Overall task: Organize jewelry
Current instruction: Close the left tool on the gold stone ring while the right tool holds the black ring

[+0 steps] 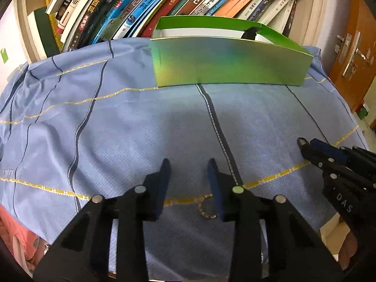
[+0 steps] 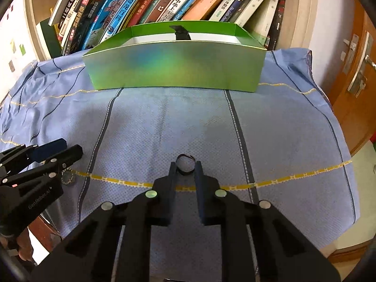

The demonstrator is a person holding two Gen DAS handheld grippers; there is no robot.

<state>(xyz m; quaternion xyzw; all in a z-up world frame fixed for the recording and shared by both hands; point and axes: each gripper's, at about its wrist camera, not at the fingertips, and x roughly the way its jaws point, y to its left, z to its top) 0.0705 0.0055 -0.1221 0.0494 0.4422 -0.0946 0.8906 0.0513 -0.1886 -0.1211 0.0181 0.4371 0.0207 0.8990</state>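
step: grasp jewelry | right gripper (image 2: 185,166) pinching dark ring (image 2: 185,163), near box (image 2: 175,67) | left gripper (image 1: 189,164) apart beside gold ring (image 1: 208,208) | tip: lift squarely, carry to box

Both your wrist cams tilt down, close over the cloth (image 1: 131,122); box (image 1: 225,65) ahead of each jaw pair, shared by both views.

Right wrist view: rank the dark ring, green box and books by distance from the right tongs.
1. Dark ring, at the right tongs' tips, on the blue cloth.
2. Green box, farther back, centre.
3. Books, behind the box on the shelf.
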